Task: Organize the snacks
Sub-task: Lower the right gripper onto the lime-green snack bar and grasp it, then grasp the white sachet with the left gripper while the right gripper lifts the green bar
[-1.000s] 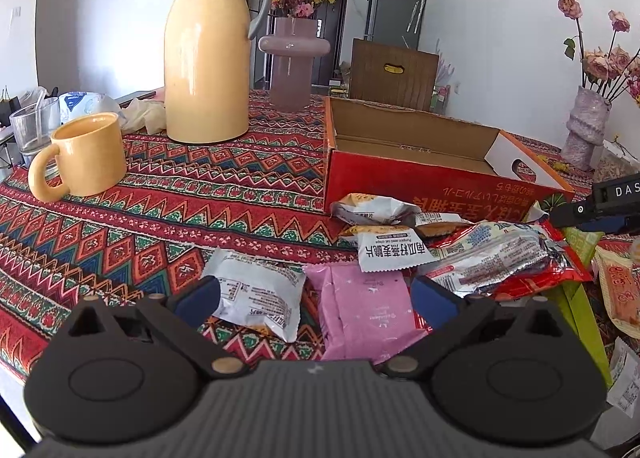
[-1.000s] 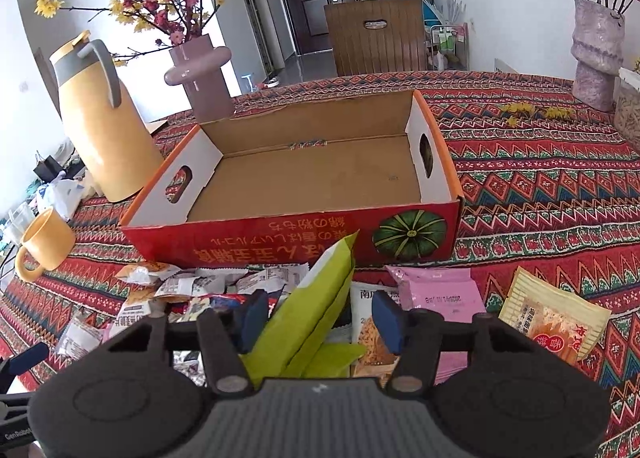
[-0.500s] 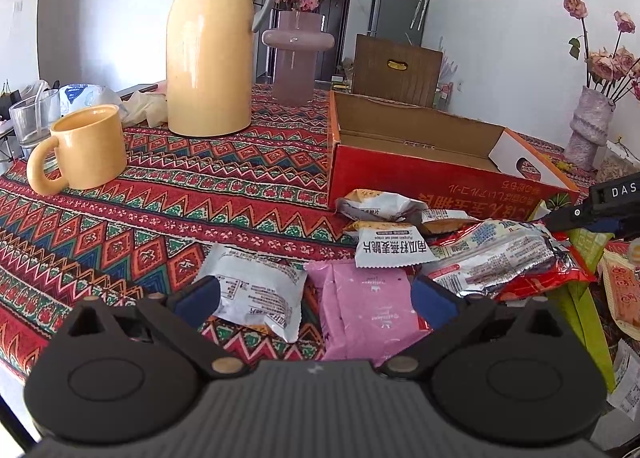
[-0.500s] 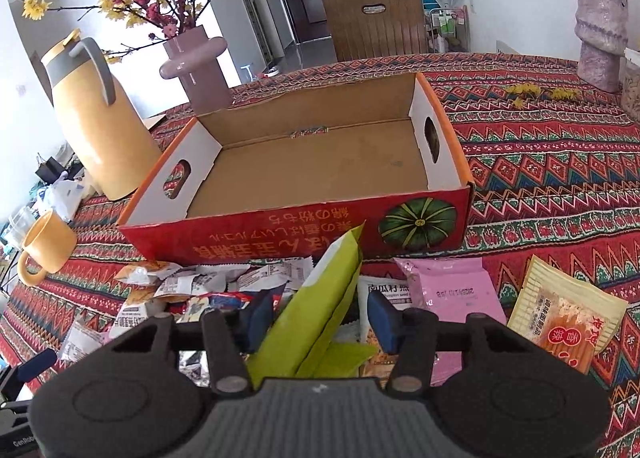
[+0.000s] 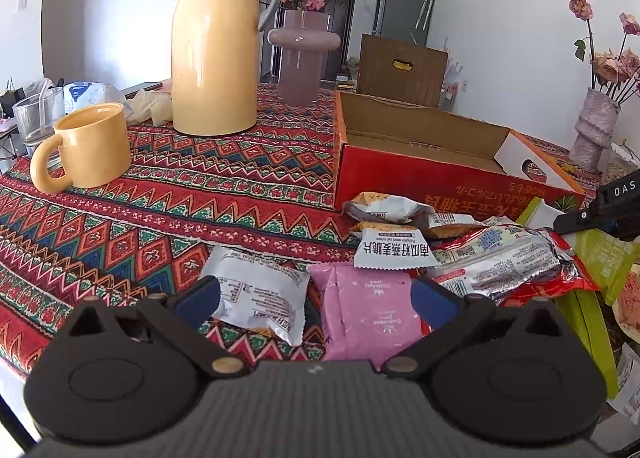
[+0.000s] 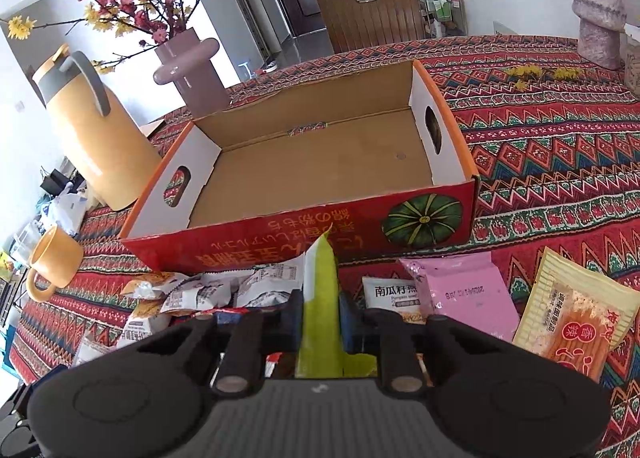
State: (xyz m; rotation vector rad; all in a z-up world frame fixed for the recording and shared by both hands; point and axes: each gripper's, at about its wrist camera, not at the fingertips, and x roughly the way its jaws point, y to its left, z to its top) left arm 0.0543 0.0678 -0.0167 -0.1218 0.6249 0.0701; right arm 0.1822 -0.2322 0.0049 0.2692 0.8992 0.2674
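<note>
Right gripper [image 6: 320, 316] has just clamped onto the green packet [image 6: 320, 298], low centre frame, below the red box [image 6: 280, 246]. Left gripper [image 5: 316, 298] hangs spread over the pink packet [image 5: 368, 314].

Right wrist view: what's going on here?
A person with handheld grippers is sorting snacks. The right gripper has just closed its fingers on a green packet in front of the red cardboard box, which holds nothing yet. The left gripper hangs open over a pink packet.

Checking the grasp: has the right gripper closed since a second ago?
Yes. The right gripper has just closed inward onto the green packet, before the red box.
</note>
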